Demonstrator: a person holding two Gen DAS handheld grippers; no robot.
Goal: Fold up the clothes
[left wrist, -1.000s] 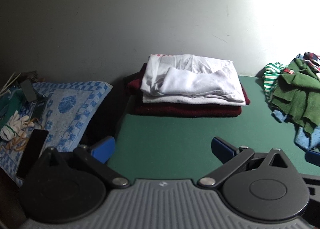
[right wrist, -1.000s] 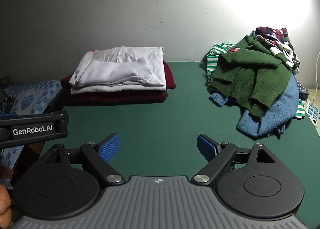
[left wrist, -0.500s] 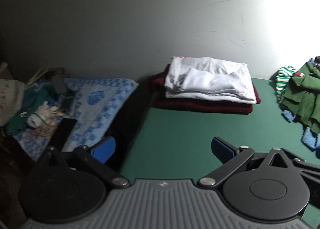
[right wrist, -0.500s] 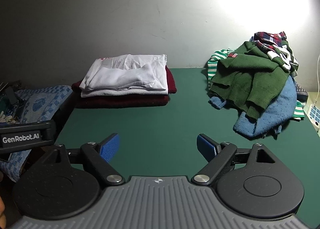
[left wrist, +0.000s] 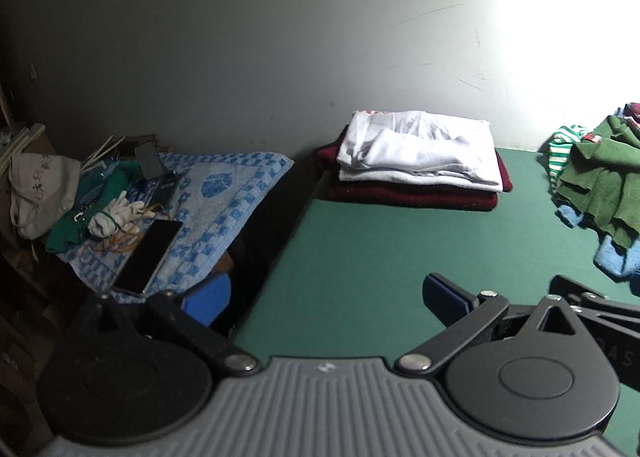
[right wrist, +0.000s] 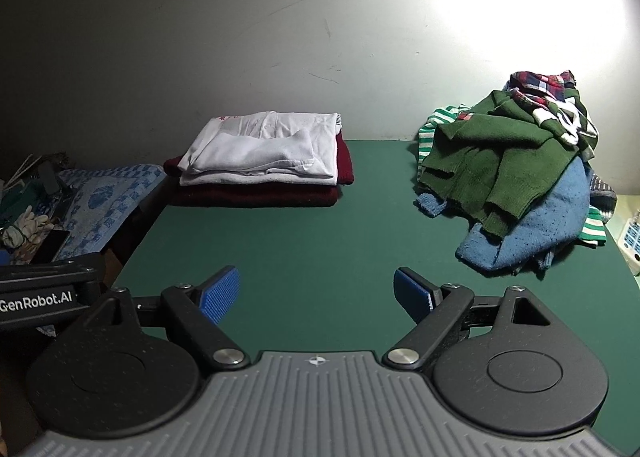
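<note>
Far left, off the counter edge, a blue-and-white checked towel (left wrist: 224, 193) carries a black phone (left wrist: 150, 255) and white gloves (left wrist: 114, 213), not task items. On the dark green counter (right wrist: 312, 241), the folded white shirt (right wrist: 264, 151) sits on the folded maroon knit (right wrist: 256, 195) at back left, so two pieces look done. Left gripper (left wrist: 326, 295) and right gripper (right wrist: 316, 293) both hover low over bare counter, fingers spread wide, holding nothing. At right lies the unfolded heap: green knit sweater (right wrist: 492, 161) on top, light blue sweater (right wrist: 532, 225) beneath. Between garments, likely; next move calls for reaching right and pinching the green sweater free.
</note>
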